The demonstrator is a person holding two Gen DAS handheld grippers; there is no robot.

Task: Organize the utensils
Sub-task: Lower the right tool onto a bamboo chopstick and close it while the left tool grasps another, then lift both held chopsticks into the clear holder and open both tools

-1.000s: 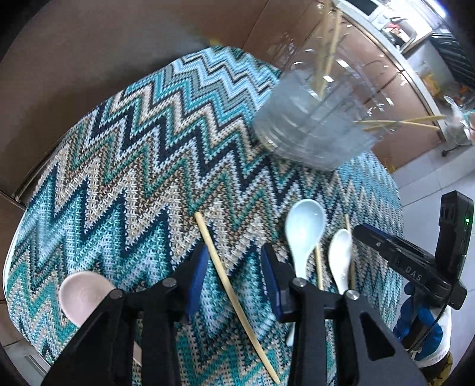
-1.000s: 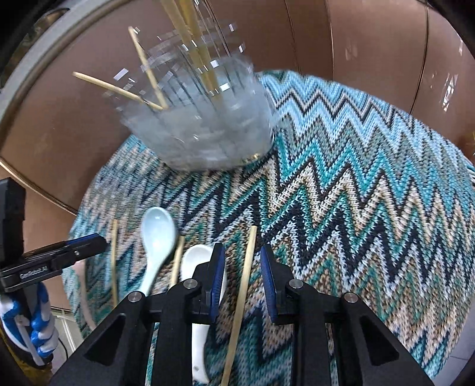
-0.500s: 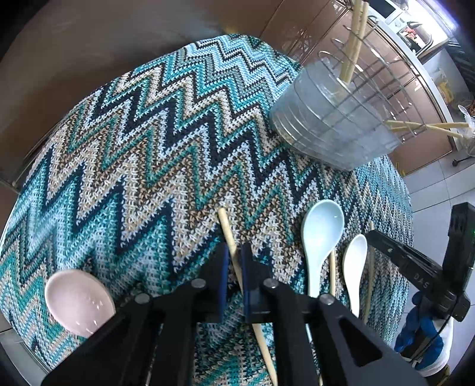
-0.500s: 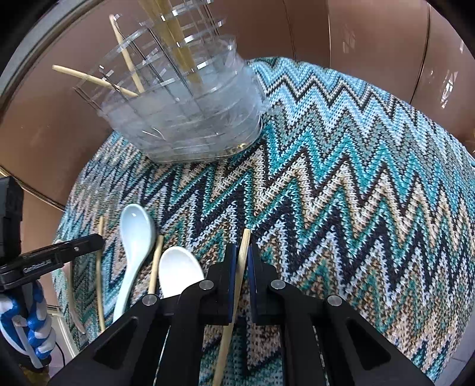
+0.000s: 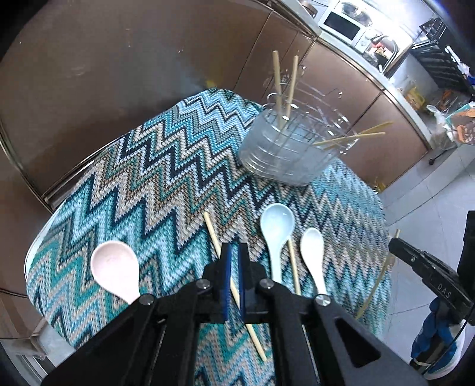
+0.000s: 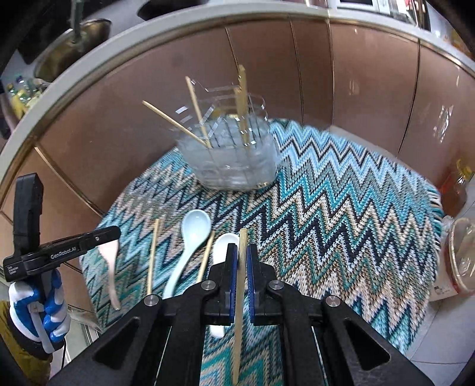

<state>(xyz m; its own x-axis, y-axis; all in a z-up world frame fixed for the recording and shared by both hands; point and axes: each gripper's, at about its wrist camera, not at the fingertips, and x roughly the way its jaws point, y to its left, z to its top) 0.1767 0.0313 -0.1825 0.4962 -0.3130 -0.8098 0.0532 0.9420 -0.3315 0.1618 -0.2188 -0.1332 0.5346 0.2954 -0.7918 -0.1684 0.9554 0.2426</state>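
My left gripper (image 5: 234, 249) is shut on a wooden chopstick (image 5: 212, 230), held just above the zigzag cloth (image 5: 142, 184). My right gripper (image 6: 242, 252) is shut on a second chopstick (image 6: 239, 326), which runs back between its fingers. A clear utensil holder (image 5: 285, 160) with several chopsticks in it stands at the far side of the cloth. On the cloth lie a light blue spoon (image 5: 276, 225), a white spoon (image 5: 311, 246), a pink spoon (image 5: 115, 267) and a loose chopstick (image 5: 294, 267) between the blue and white spoons.
Brown cabinet fronts (image 6: 371, 89) curve close behind the table. A microwave (image 5: 341, 23) sits on the counter beyond. A lidded jar (image 6: 457, 255) and a bottle (image 6: 454, 190) stand off the table's right edge. A gloved hand (image 6: 38, 311) holds the left gripper.
Both grippers went from open around a chopstick to shut on it. Both then rose and drew back from the cloth, carrying their chopsticks.
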